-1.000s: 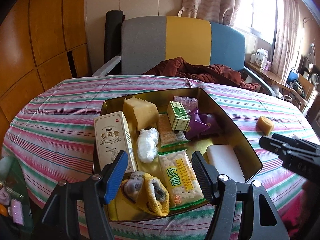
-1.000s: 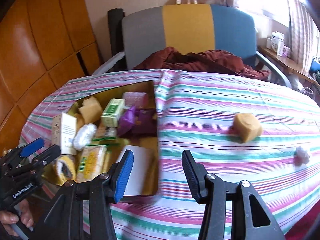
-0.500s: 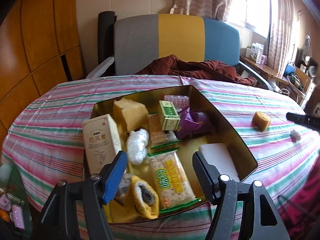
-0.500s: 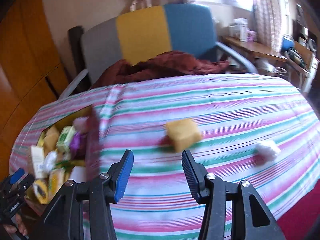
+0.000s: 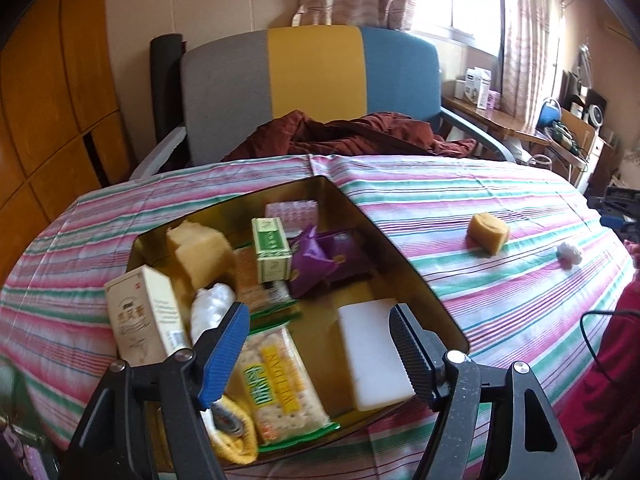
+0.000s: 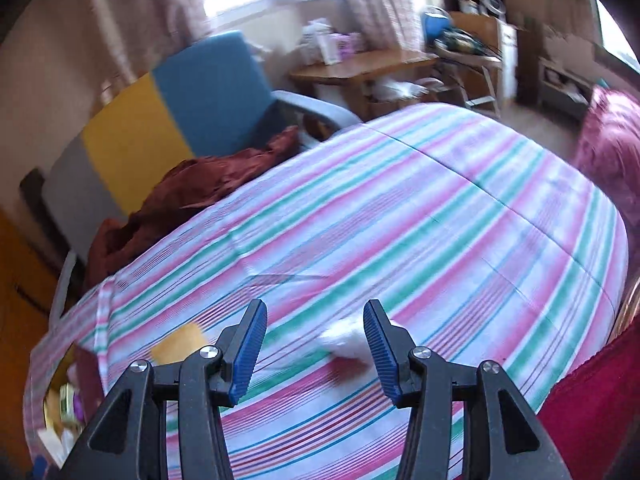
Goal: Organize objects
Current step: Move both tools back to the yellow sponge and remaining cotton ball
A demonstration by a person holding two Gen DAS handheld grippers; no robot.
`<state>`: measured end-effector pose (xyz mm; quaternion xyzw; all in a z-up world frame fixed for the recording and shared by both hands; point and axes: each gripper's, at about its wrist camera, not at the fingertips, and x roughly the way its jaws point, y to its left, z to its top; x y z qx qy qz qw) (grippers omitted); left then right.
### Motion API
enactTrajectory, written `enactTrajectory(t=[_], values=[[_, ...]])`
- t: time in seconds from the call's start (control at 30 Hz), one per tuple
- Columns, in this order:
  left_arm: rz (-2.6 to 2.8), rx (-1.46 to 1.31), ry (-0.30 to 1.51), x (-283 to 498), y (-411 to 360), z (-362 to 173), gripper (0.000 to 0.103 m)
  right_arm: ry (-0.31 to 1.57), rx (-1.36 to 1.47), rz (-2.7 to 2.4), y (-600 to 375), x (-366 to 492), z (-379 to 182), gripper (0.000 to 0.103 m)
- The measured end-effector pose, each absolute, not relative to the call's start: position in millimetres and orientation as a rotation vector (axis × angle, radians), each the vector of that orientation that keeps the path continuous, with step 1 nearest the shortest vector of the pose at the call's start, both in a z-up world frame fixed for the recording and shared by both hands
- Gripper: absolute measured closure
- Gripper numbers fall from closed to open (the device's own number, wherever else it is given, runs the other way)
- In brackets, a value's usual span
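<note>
A gold tin box (image 5: 404, 266) on the striped tablecloth holds several items: a cracker pack (image 5: 280, 376), a white block (image 5: 372, 352), a green carton (image 5: 270, 250) and a purple packet (image 5: 320, 260). My left gripper (image 5: 320, 344) is open and empty above the box's near end. A yellow sponge (image 5: 488, 232) and a small white wad (image 5: 570, 254) lie on the cloth to the right. My right gripper (image 6: 316, 344) is open and empty, low over the cloth, with the white wad (image 6: 346, 340) just ahead by its right finger and the sponge (image 6: 180, 344) to its left.
A grey, yellow and blue chair (image 5: 316, 84) with a dark red cloth (image 5: 352, 136) stands behind the table. A wooden side table (image 6: 360, 68) with clutter is at the right. The right gripper shows at the left wrist view's right edge (image 5: 618, 208).
My right gripper has swung right, away from the box, past the sponge to the white wad. My left gripper has drifted slightly back from the box and stays open.
</note>
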<state>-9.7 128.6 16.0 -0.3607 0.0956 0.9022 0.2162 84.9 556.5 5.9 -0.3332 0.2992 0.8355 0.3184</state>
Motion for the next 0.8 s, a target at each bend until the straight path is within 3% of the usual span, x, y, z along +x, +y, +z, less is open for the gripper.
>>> enactTrajectory(t=[0.1,0.43,0.8], values=[[2.477,-0.997,0.280,-12,141,18,0.029,0.935,-0.870,2.135,574,95,-7,0.051],[2.376,-0.973,0.267,-27,199,34,0.022,0.865,-0.966,2.163,561,77,-15,0.051],[2.190,-0.988,0.449,-34,302,19,0.021,0.886,-0.950,2.187,561,78,-14,0.051]])
